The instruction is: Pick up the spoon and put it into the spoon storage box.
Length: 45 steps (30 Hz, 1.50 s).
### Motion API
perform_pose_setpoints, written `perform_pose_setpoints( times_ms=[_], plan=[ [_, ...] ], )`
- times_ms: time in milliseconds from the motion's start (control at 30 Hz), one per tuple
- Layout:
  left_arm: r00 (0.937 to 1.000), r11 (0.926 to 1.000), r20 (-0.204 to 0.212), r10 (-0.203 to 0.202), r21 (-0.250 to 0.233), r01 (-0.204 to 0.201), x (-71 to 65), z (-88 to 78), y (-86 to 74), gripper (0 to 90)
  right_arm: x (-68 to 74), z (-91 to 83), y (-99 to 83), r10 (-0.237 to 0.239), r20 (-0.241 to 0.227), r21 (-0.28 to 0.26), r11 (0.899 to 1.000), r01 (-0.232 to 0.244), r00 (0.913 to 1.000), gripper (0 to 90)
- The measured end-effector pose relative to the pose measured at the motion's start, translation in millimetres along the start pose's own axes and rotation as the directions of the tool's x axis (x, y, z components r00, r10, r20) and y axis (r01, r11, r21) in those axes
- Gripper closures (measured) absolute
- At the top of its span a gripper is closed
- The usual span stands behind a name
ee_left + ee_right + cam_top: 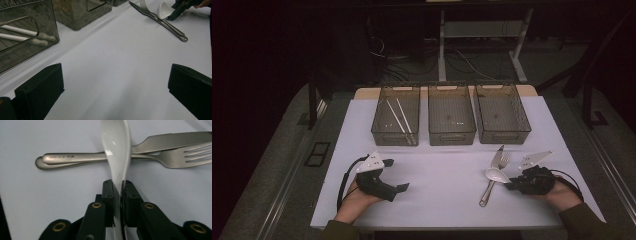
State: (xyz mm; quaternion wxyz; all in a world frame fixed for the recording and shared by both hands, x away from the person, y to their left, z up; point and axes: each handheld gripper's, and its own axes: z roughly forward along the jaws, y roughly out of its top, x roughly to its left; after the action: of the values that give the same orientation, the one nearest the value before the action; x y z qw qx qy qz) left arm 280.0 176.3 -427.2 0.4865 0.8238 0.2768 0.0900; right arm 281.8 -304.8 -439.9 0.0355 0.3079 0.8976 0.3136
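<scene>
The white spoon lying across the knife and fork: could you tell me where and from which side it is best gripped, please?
Grip the white spoon by its thin handle, coming in level from the handle end on the person's right. The handle sticks out clear of the knife and fork, and it is narrow enough to pinch edgewise. The right gripper already clamps it that way.

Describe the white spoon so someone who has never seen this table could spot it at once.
Start at the white table and go to its near right part, in front of the right-hand bin. There the right tongs pinch the spoon, which lies across a metal knife and fork. It is the only white, glossy piece; its neighbours are dull grey metal.
</scene>
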Motion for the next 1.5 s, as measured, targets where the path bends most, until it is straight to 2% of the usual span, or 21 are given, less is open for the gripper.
perform_pose_setpoints(
  times_ms=[33,200,500,700,1000,1333,1500],
  plan=[
    [1.0,1.0,0.0,0.0,0.0,0.0,0.0,0.0,0.0,0.0,-0.4,0.1,-0.2,-0.003,-0.006,0.0,1.0,0.003,1.0,84.5],
    [1.0,1.0,0.0,0.002,0.001,-0.002,0.0,-0.1,0.1,0.0,-0.5,-0.4,0.1,0.002,-0.014,0.001,1.0,-0.002,0.9999,84.6],
    [1.0,1.0,0.0,0.001,-0.001,-0.001,0.3,0.3,-0.1,0.0,-2.8,-9.4,2.5,0.03,-0.045,-0.045,0.998,-0.032,0.9985,84.6],
    [1.0,0.9999,0.002,0.008,0.006,-0.008,0.2,0.8,0.1,0.0,-7.3,-16.0,4.8,0.05,-0.035,-0.077,0.996,-0.053,0.9981,84.7],
    [0.9999,1.0,0.009,0.005,-0.007,-0.004,0.6,1.4,0.2,0.0,-9.3,-19.2,13.7,0.073,-0.013,-0.092,0.993,-0.074,0.9972,84.6],
    [0.9994,0.9999,0.034,0.001,-0.015,0.0,-0.2,3.4,-0.4,0.0,-14.2,-21.8,25.7,0.098,-0.009,-0.112,0.989,-0.098,0.9952,84.6],
    [0.9995,0.9998,0.031,0.004,-0.019,-0.003,-1.3,3.4,-0.4,0.0,-17.2,-22.2,32.6,0.114,-0.017,-0.132,0.985,-0.115,0.9933,84.6]
  ],
)
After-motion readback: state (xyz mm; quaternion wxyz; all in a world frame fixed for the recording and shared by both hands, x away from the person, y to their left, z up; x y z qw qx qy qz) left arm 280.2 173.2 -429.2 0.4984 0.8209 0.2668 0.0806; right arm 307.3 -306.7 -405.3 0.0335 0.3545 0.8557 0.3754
